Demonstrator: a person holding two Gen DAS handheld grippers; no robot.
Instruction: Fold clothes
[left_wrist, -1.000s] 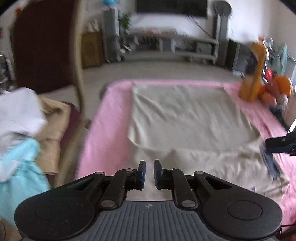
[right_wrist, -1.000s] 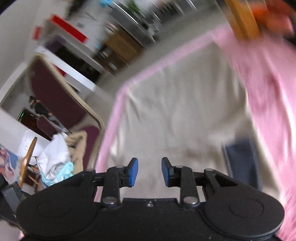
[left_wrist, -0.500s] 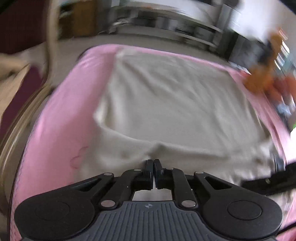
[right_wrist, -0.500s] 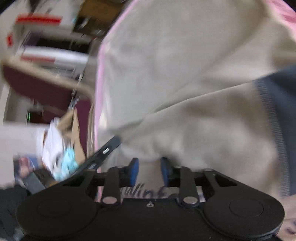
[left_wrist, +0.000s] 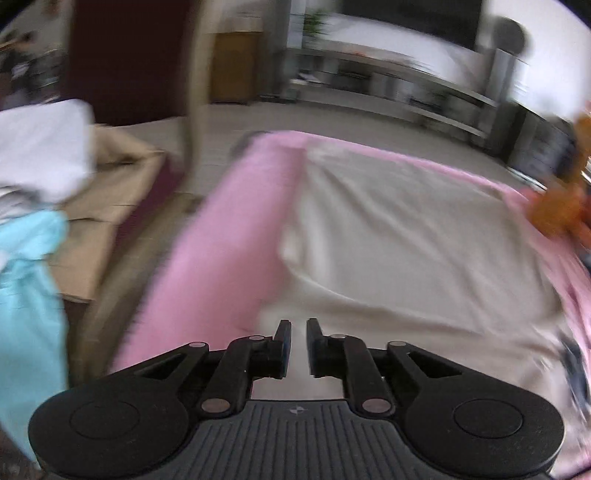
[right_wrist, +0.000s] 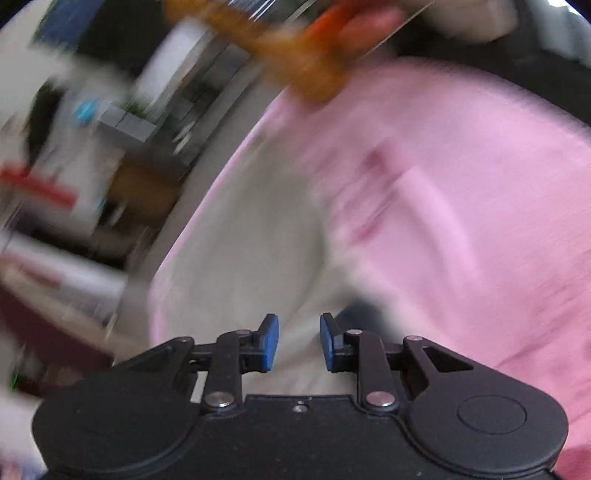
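A table draped in a pink cloth (left_wrist: 207, 266) carried a beige garment (left_wrist: 399, 229) spread flat across its middle, with a fold along the near edge; an orange toy (left_wrist: 561, 210) sat at the far right corner.

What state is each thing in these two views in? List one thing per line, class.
Beige garment: spread flat on the pink sheet, near edge folded over.
Pink sheet: laid out under the garment.
Left claw: just opening, nothing gripped.
Right claw: just opening, nothing gripped.
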